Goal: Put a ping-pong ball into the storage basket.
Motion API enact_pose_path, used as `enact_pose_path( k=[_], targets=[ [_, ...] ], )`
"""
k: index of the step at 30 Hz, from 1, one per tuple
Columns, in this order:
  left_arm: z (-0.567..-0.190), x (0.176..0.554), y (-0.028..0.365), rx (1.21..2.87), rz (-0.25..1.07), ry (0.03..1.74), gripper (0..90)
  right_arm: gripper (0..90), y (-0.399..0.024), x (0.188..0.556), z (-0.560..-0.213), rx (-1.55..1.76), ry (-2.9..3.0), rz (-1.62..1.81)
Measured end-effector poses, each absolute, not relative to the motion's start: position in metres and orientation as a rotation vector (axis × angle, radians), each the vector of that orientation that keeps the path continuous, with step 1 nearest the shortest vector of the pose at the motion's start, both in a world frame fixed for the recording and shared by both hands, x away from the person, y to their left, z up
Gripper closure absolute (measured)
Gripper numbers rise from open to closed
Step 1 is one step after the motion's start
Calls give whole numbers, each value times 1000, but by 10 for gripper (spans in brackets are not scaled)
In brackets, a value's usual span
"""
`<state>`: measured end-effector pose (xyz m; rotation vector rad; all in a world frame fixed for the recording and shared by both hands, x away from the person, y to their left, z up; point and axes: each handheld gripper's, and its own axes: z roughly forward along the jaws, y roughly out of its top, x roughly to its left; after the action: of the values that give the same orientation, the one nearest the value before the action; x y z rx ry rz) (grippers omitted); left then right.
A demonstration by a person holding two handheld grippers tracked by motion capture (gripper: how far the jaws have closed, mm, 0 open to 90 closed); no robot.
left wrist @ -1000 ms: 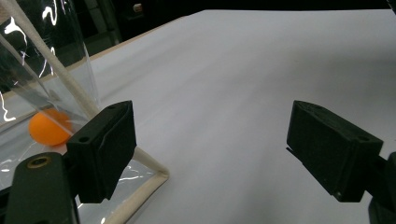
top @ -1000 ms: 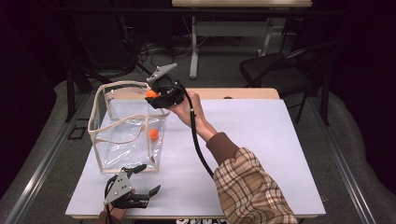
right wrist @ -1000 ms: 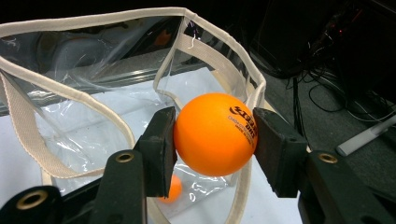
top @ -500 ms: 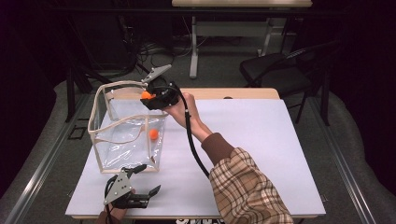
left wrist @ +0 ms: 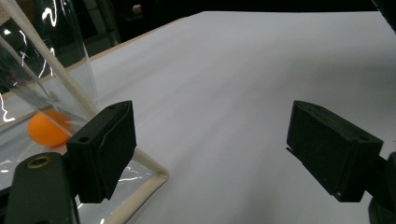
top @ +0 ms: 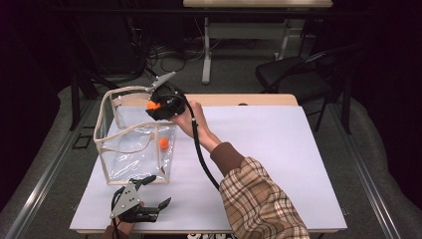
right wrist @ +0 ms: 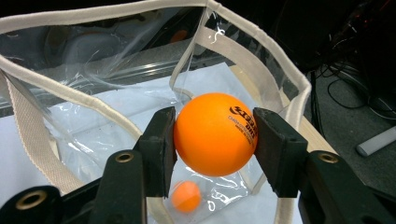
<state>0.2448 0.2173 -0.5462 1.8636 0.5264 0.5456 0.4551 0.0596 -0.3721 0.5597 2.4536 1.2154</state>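
The right gripper (right wrist: 215,135) pinches an orange ping-pong ball (right wrist: 215,134) above the open clear bag (top: 107,149), where a second orange ball (top: 163,143) lies. The left gripper (left wrist: 210,154) rests beside the bag, jaws spread.

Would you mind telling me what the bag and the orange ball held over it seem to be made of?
The bag looks like clear, glossy soft plastic film: it creases, throws glints and shows the second ball through its wall. Its rim and seams are a matte cream woven tape, probably fabric. The orange ball, clamped by the right gripper, appears to be smooth matte plastic with printed lettering, likely a table-tennis ball.
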Motion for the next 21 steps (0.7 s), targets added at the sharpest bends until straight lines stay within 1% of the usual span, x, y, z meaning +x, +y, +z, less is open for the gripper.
enact_pose_path(
  k=[21],
  targets=[
    [-546, 245, 218, 1863, 548, 527, 157, 505, 69, 461, -383, 577, 2508, 1214]
  ],
)
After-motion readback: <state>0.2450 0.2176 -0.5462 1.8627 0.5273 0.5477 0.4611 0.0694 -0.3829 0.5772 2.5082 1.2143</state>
